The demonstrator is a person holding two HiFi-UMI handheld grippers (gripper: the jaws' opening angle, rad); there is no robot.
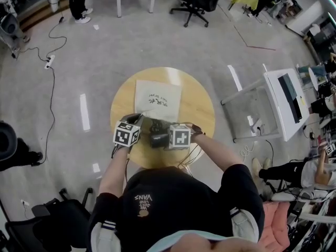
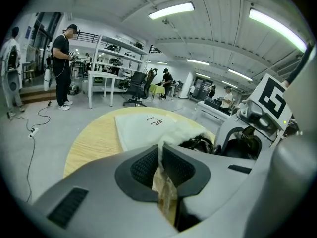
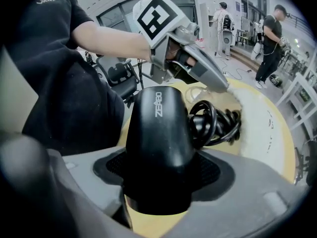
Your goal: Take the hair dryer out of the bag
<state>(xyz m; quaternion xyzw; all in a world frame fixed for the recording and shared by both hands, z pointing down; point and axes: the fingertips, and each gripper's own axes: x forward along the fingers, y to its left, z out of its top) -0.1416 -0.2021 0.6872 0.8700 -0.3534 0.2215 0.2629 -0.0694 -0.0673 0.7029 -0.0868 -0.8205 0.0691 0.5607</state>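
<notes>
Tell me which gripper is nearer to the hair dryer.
Right. The right gripper is clamped on the hair dryer itself. The left gripper is off to the dryer's side, pinching the edge of the white bag.

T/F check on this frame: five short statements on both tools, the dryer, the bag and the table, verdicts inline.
1. The right tool is shut on the black hair dryer. True.
2. The left tool is open and empty. False: its jaws pinch an edge of the white bag.
3. The table is square and grey. False: it is round, with a light wood top.
4. The dryer's black cord is bundled in loops beside its body. True.
5. The bag is plain, with no print. False: dark lettering shows on its upper face.
</notes>
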